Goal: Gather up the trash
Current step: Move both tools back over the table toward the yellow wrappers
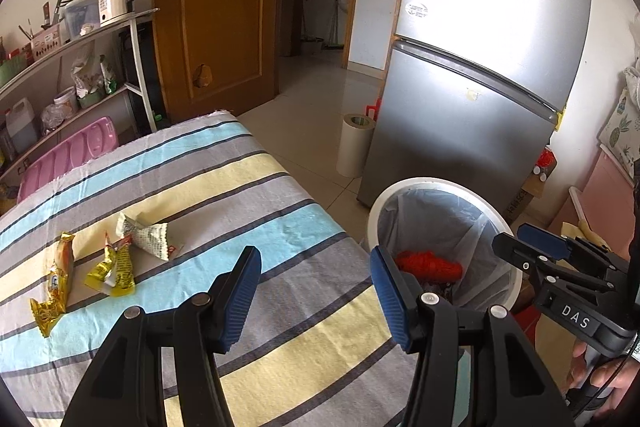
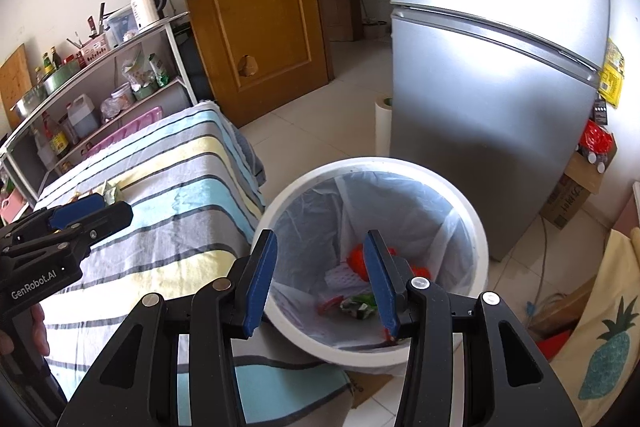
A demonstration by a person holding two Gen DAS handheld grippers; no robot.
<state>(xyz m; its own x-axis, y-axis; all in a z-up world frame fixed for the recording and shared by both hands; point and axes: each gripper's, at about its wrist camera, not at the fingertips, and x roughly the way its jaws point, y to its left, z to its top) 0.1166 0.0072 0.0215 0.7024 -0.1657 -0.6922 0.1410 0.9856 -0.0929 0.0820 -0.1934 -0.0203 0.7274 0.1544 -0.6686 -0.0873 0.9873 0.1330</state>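
The left gripper (image 1: 316, 291) is standing open with nothing between its pads, its fingers (image 1: 240, 291) hanging over the striped cloth (image 1: 224, 187) at the table's edge, while the right gripper (image 2: 320, 283) is gaping empty over the bin (image 2: 476, 227). The bin's contents are lying partly hidden behind the fingers, hard to make out beyond red and green scraps. Three wrappers (image 1: 116, 263) are lying on the cloth, left of the left fingers and well apart from them, with bare cloth between.
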